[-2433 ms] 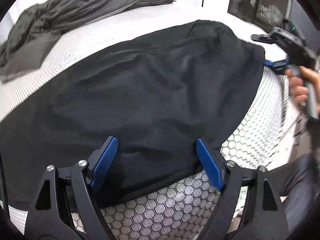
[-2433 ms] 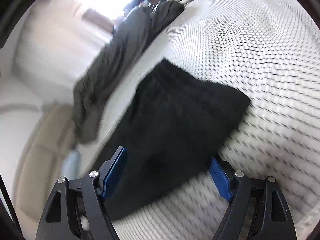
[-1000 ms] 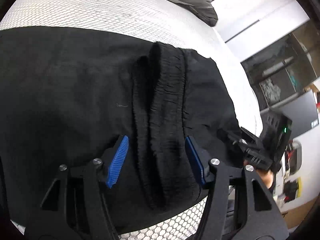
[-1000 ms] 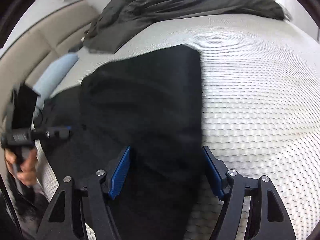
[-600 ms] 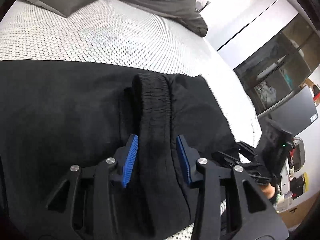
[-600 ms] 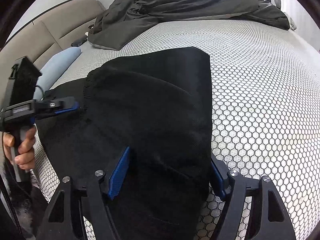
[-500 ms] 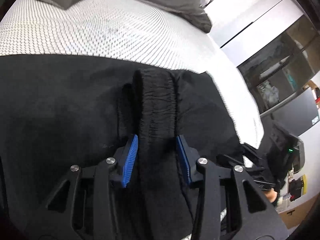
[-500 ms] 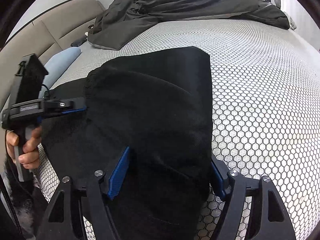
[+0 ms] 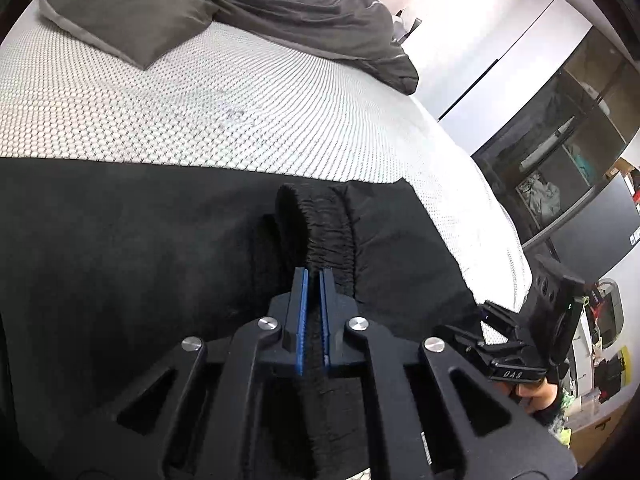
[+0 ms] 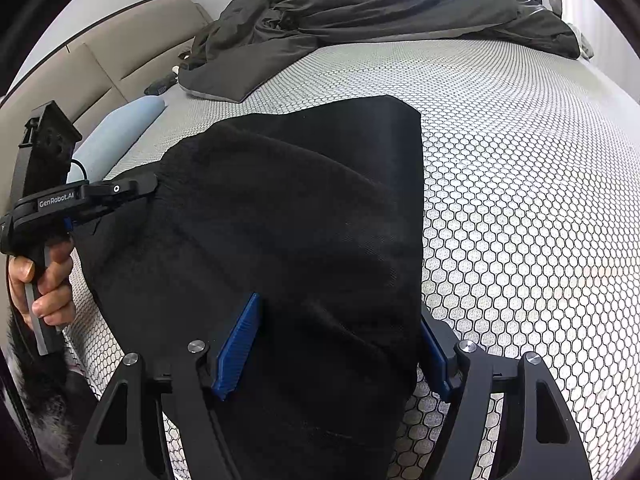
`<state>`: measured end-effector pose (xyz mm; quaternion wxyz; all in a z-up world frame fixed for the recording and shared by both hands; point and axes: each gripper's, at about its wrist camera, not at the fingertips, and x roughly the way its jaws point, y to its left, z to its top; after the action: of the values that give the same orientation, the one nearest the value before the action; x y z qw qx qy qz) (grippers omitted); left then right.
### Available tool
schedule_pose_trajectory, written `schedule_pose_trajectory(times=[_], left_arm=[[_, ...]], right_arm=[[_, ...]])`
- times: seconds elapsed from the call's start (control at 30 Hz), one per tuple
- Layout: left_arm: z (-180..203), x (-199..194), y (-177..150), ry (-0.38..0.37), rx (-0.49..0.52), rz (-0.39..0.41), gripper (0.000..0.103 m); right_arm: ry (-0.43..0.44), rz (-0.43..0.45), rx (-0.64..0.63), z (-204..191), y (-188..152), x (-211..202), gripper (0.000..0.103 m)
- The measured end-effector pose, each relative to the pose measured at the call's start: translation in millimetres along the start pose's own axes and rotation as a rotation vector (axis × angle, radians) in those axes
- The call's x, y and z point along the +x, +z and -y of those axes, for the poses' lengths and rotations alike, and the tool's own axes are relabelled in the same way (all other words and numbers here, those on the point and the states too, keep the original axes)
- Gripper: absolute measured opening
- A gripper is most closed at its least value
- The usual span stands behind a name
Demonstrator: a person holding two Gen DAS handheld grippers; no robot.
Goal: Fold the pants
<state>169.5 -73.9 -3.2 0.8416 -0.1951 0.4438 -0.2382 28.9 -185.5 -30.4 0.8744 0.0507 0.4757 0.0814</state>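
Now left wrist: left gripper just closed, pads clamped on the waistband of the black pants lying on the bed. Right wrist: right gripper spread wide, straddling the pants' edge, not pinching.

Surface: bed with a white honeycomb-patterned cover.
Centre and lower frame: black pants spread flat.
Top: rumpled dark grey duvet.
Upper left: light blue bolster.
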Motion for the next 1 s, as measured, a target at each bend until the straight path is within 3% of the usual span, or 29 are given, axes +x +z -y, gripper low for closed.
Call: schedule_pose_trajectory(times=[0.2, 0.4, 0.47, 0.57, 0.67, 0.73, 0.87, 1.0], left_arm=[[-14, 22, -7, 0.102, -0.023, -0.085, 0.004], [-40, 9, -9, -0.041, -0.150, -0.091, 0.004], [-41, 7, -12, -0.074, -0.143, -0.123, 0.009], [-34, 23, -21, -0.075, -0.134, -0.204, 0.041], [-23, 33, -23, -0.060, -0.081, -0.210, 0.042], [-22, 37, -24, -0.072, -0.092, -0.207, 0.042], [-13, 35, -24, -0.019, -0.104, -0.104, 0.013], [15, 15, -23, 0.032, -0.002, 0.009, 0.007]], right_arm=[[-0.001, -0.002, 0.000, 2, -5, -5, 0.075], [0.008, -0.005, 0.002, 6, -8, -10, 0.075], [0.011, -0.007, 0.005, 9, -10, -12, 0.075], [0.017, -0.014, 0.014, 12, -12, -12, 0.075], [0.020, -0.017, 0.006, 9, -13, -11, 0.075], [0.013, -0.011, 0.002, 6, -12, -11, 0.075], [0.008, -0.012, 0.005, 4, -11, -8, 0.077], [0.008, -0.007, 0.018, 5, -9, -8, 0.077]])
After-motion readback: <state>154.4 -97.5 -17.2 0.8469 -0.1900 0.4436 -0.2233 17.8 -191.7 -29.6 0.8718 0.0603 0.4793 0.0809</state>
